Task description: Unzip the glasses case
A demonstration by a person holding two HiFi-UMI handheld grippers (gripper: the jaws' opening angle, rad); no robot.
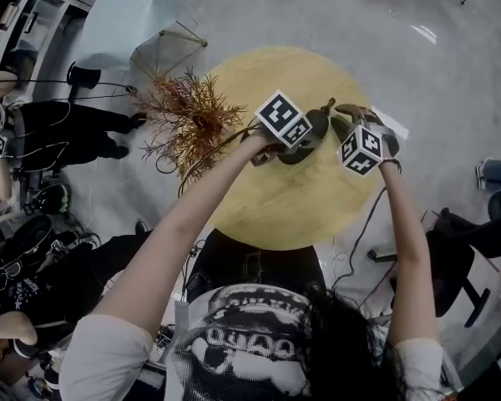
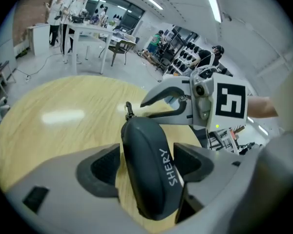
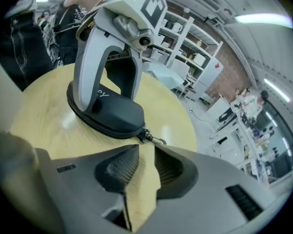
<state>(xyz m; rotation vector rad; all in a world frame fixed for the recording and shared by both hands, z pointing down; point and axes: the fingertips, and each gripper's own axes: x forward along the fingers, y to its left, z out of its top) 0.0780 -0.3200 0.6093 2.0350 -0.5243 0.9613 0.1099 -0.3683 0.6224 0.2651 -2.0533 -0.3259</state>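
Observation:
A black zipped glasses case [image 1: 316, 132] lies on the round yellow table [image 1: 267, 211]. In the left gripper view my left gripper [image 2: 146, 164] is shut on the case [image 2: 151, 145], its pads pressing both long sides. The zip pull [image 2: 129, 109] sticks out at the case's far end. My right gripper [image 2: 158, 106] hovers just beyond that end. In the right gripper view the right gripper [image 3: 145, 165] is open, with only bare table between its pads. The zip pull [image 3: 154, 141] lies just ahead of its tips, at the near end of the case [image 3: 112, 112]. My left gripper [image 3: 106, 97] stands over the case.
A dried orange-brown branch arrangement [image 1: 188, 115] sits at the table's left edge. People sit on the floor at the left [image 1: 58, 132]. A dark chair [image 1: 459, 261] and cables are at the right. Shelving [image 3: 195, 48] stands behind the table.

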